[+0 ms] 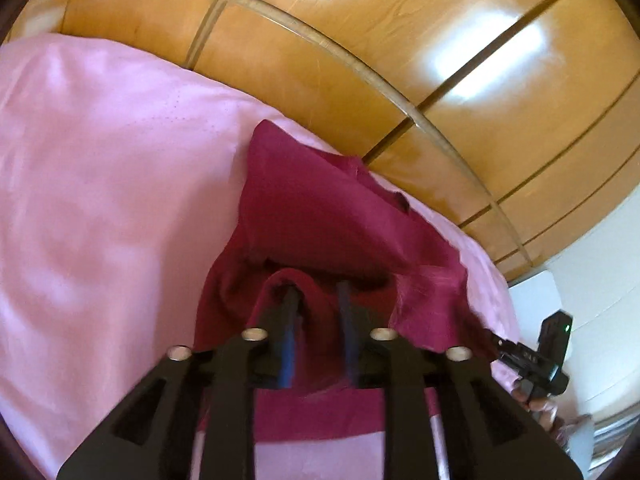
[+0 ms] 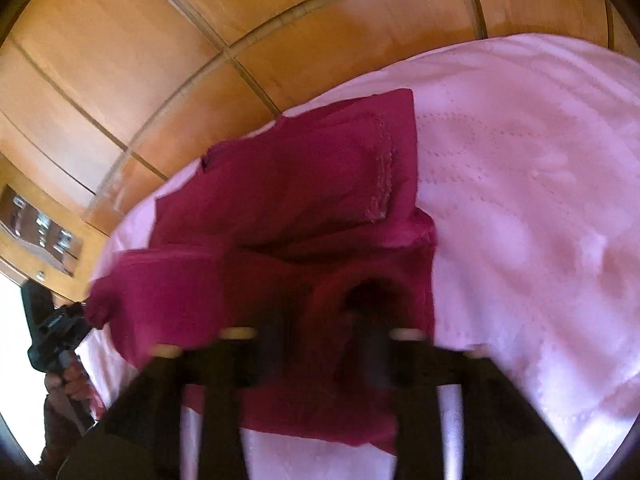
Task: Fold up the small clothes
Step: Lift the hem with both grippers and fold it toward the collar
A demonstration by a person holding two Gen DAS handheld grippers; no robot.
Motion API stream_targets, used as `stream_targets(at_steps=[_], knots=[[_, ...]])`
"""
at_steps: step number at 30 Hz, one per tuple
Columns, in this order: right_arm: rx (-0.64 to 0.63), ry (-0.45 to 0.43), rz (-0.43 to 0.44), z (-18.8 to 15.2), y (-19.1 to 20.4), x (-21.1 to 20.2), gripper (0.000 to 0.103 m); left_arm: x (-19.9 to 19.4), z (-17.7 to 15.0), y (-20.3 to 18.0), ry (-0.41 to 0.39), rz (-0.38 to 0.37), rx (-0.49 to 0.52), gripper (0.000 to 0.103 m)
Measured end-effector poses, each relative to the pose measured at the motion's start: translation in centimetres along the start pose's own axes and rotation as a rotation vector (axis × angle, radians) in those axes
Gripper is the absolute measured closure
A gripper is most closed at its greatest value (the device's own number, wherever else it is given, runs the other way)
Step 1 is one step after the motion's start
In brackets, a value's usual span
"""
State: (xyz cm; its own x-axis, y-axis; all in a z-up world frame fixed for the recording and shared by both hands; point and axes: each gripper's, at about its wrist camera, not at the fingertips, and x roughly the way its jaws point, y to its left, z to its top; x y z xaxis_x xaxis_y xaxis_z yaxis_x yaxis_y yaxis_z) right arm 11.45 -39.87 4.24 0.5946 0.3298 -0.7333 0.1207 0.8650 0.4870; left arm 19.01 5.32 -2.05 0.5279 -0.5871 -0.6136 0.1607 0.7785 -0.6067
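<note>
A pale pink satin bedsheet (image 1: 100, 184) is lying smooth across the bed under my tools, its faint dotted stitching (image 2: 472, 148) catching the light. Beyond its edge, a glossy honey-coloured wooden panelled wall (image 1: 360, 52) with thin inlaid strips is reflecting bright window glare. A white cabinet (image 1: 536, 300) is standing by the bed corner, and a metal switch panel (image 2: 40, 228) is sitting in the wood.

One dark red garment (image 1: 320, 216) is lying in the centre of the frame on one pink bedsheet (image 1: 100, 184). Two grippers are showing, the left gripper (image 1: 320, 292) at bottom centre, the right gripper (image 2: 320, 312) likewise.
</note>
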Motion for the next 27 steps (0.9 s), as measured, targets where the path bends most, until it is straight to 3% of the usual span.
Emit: stream_targets(at_steps=[1,2,5,10,12,14,15,16,17,18,20,27], knots=[[0.011,-0.025,0.010,-0.1,-0.1,-0.7,0.028,-0.5,0.2,0.2,-0.029,0.008,-0.008,0.050],[0.010,-0.039,0.018,-0.2,-0.2,-1.3,0.027,-1.2,0.1,0.5,-0.054,0.010,-0.011,0.041],[-0.002,-0.060,0.040,-1.3,-1.1,-3.4,0.018,-2.4,-0.9,2.1,-0.058,0.017,-0.021,0.041],[-0.055,-0.015,-0.025,-5.3,-2.6,-4.2,0.019,-2.4,-5.1,3.9,0.022,0.058,0.061,0.041],[-0.050,0.016,-0.053,-6.2,-2.9,-3.1,0.033,-1.4,-6.2,4.1,0.056,0.069,0.068,0.041],[-0.020,0.025,-0.058,-6.6,-3.4,-1.8,0.047,-0.1,-7.0,3.9,0.093,0.081,0.079,0.064],[-0.004,0.016,-0.056,-6.5,-3.4,-1.2,0.055,0.1,-7.3,3.6,0.088,0.113,0.098,0.069],[0.003,0.012,-0.056,-6.5,-3.3,-0.8,0.058,0.0,-7.5,3.5,0.086,0.115,0.106,0.077],[0.003,0.006,-0.060,-6.3,-3.1,-0.4,0.069,-0.2,-7.6,3.3,0.086,0.103,0.104,0.081],[-0.004,0.010,-0.059,-6.3,-2.8,-0.2,0.077,-0.4,-7.6,3.2,0.083,0.106,0.108,0.082],[-0.029,0.011,-0.074,-6.5,-2.3,-0.3,0.082,-1.1,-7.9,2.8,0.077,0.110,0.143,0.085],[-0.105,0.052,-0.079,-9.3,-2.0,-3.1,0.086,-3.7,-10.6,2.1,0.097,0.109,0.178,0.086]])
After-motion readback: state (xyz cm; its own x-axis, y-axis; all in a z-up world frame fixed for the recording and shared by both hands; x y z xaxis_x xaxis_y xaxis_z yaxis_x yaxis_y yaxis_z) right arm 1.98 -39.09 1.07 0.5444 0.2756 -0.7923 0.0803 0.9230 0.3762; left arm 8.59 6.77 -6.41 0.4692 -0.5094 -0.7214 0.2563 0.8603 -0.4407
